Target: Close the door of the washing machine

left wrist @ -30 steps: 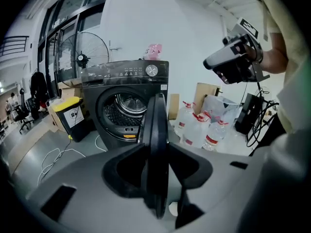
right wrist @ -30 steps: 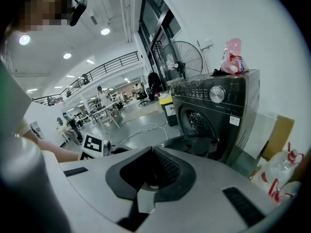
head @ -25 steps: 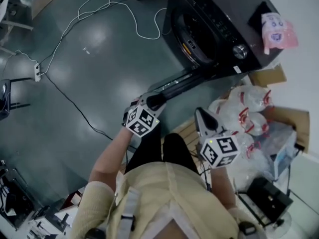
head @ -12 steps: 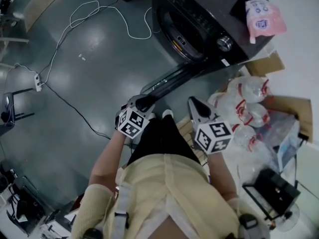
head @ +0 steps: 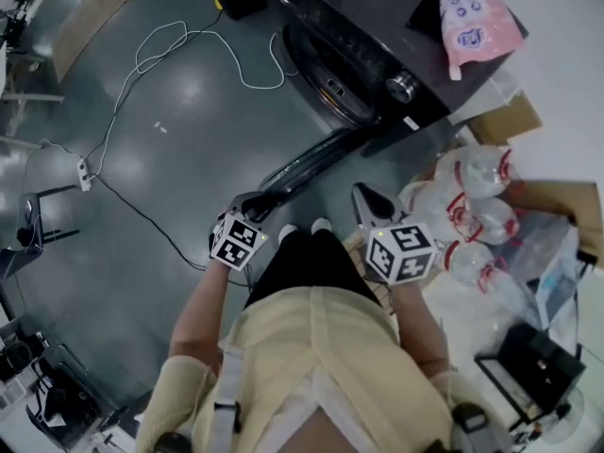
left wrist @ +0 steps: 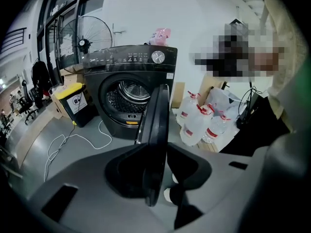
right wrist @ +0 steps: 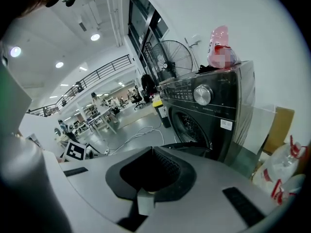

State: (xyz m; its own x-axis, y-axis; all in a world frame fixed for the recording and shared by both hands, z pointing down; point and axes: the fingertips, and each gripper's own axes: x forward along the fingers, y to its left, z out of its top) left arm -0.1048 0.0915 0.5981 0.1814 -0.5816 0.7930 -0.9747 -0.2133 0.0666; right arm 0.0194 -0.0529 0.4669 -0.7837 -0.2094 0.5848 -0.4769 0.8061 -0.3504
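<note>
The dark washing machine [head: 377,26] stands at the top of the head view, its drum open. Its round door [head: 311,163] is swung out toward me and shows edge-on in the left gripper view [left wrist: 156,125]. My left gripper [head: 253,206] is at the door's free edge. Its jaws are closing with the rim between them, and both pads look to be against it [left wrist: 154,149]. My right gripper [head: 363,194] hangs to the right of the door, apart from it. Its jaws [right wrist: 153,152] meet with nothing in them and point at the machine's front [right wrist: 204,110].
Several big water bottles [head: 472,206] and cardboard boxes [head: 510,121] crowd the floor right of the machine. A pink packet [head: 477,22] lies on its top. A white cable [head: 170,45] and a power strip [head: 85,173] lie on the grey floor at left. A yellow-lidded bin [left wrist: 73,101] stands beside the machine.
My right gripper has moved forward toward the machine. My left gripper has stayed at the door's edge. The head view has shifted, so the machine sits further left in the picture.
</note>
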